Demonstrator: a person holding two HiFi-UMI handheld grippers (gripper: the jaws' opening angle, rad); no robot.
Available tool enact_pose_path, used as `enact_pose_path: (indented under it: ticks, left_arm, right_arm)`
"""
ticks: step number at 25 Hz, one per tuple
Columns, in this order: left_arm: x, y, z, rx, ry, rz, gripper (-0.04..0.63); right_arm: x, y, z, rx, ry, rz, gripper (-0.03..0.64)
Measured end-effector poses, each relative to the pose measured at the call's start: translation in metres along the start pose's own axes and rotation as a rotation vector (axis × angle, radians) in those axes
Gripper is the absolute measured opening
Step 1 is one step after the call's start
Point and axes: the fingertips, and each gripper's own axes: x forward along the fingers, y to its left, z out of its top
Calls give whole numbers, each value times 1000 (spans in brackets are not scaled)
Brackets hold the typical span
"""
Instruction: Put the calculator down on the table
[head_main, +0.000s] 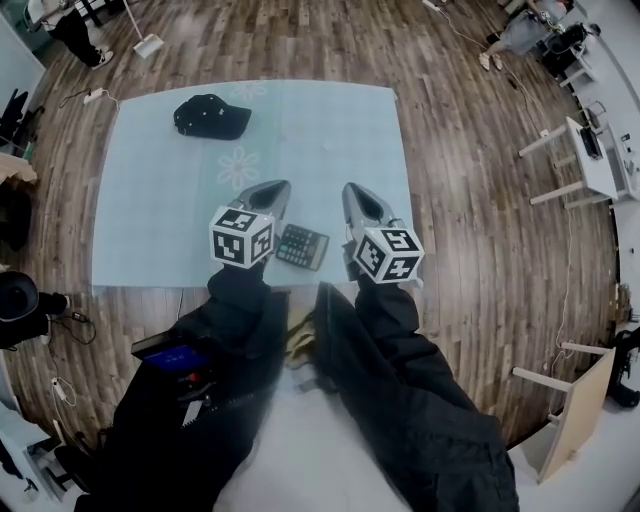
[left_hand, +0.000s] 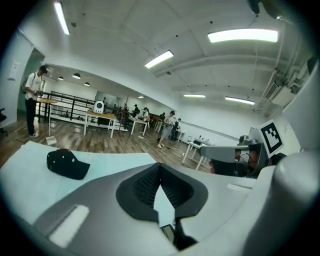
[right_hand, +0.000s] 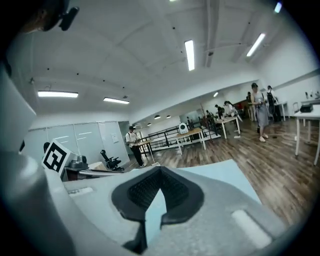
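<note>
The dark calculator (head_main: 302, 246) lies flat on the pale blue tablecloth (head_main: 150, 210) near the table's front edge, between my two grippers and free of both. My left gripper (head_main: 272, 190) is held above the cloth just left of it, jaws shut with nothing between them. In the left gripper view its tips (left_hand: 160, 167) meet, and a corner of the calculator (left_hand: 168, 231) shows low behind them. My right gripper (head_main: 358, 192) is held just right of the calculator, also shut and empty; in its own view the right gripper (right_hand: 160, 171) shows only cloth beyond its tips.
A black cap (head_main: 211, 116) lies on the far left part of the cloth, also seen as the cap (left_hand: 66, 163) in the left gripper view. Wooden floor surrounds the table. White desks (head_main: 590, 160) stand at the right. People stand far off in the room.
</note>
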Motion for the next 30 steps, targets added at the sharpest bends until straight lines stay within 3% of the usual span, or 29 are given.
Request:
enact_pose_path:
  ticks: [13,30]
  left_arm:
    - [-18,-33,76,151,-156,-27,3]
    - [-33,-45,103,232,-258,-1,3]
  right_arm:
    - [-16,52,86,-303,-192,-12,-3]
    - [-25,62,110,-372,-262,-68,-8]
